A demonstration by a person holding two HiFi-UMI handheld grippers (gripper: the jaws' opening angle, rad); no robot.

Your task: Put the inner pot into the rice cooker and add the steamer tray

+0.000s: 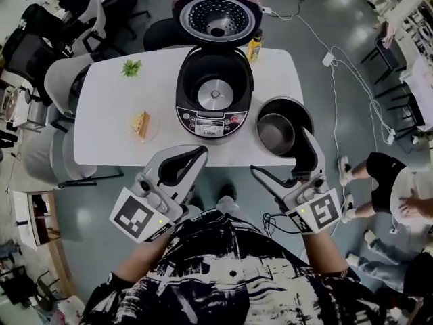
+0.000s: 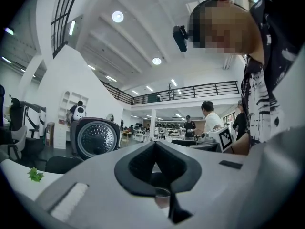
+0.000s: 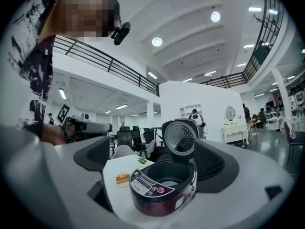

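One rice cooker (image 1: 210, 122); one inner pot (image 1: 276, 134); one bottle (image 1: 254, 46); one plate (image 1: 153, 133); one green sprig (image 1: 131, 67)

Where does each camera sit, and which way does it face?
Head view: on the person's head, looking steeply down at the table, open rice cooker and inner pot; shows their shirt, left hand-held gripper, right hand-held gripper.
Left gripper view: rides that hand-held gripper, looks along its closed jaws across the table; shirt at right.
Right gripper view: rides that hand-held gripper, looks between its open jaws at the rice cooker; shirt at left.
Shared: all three show the raised lid.
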